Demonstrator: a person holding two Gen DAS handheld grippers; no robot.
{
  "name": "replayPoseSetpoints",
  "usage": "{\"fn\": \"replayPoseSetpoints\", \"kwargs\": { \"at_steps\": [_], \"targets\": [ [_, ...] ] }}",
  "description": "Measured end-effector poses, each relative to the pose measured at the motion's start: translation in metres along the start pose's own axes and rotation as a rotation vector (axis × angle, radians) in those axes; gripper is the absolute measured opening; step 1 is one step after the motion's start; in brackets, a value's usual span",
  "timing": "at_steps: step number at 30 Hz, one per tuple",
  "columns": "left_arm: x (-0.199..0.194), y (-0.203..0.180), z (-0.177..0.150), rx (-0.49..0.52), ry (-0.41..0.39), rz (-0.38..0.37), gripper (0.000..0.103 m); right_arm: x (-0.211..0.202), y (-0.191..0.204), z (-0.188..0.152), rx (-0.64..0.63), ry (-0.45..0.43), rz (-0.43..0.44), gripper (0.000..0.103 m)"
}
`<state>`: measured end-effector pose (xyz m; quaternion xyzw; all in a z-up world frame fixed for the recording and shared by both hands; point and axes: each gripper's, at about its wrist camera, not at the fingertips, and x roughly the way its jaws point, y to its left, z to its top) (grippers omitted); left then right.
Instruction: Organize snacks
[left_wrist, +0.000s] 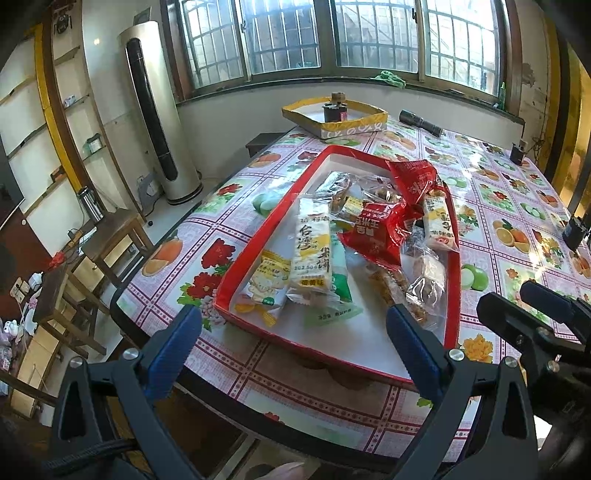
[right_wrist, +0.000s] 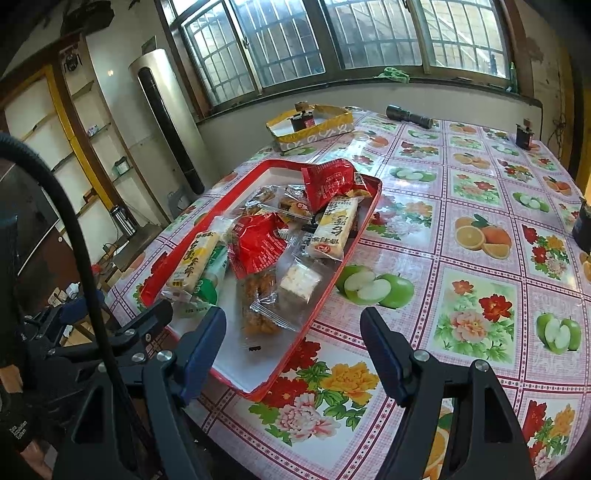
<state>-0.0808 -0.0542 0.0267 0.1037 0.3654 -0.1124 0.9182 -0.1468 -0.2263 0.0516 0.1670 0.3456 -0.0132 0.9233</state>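
With both tongs apart, empty | tray (left_wrist: 454, 295) ahead of left tongs (left_wrist: 293, 325), long axis away | right tongs (right_wrist: 293, 332) at its right edge | left nearer snacks (left_wrist: 314, 243).

lower snacks (left_wrist: 384, 284) buried under red packets (left_wrist: 376, 229) in red tray (left_wrist: 258, 236), wrapper print unreadable, black object (right_wrist: 583, 229) right of tray cut by frame edge

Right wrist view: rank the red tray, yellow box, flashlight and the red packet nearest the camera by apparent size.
1. red tray
2. yellow box
3. red packet, nearer the camera, so close to the box
4. flashlight
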Motion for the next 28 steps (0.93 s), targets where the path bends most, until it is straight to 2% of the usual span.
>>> {"fn": "replayPoseSetpoints", "kwargs": {
  "at_steps": [21, 28],
  "targets": [
    [0.008, 0.007, -0.002, 0.0, 0.021, 0.014, 0.1, 0.001, 0.001, 0.0, -0.008, 0.001, -0.007, 0.075],
    [0.008, 0.011, -0.002, -0.01, 0.005, 0.008, 0.1, 0.003, 0.0, -0.001, -0.004, 0.0, -0.008, 0.075]
  ]
}}
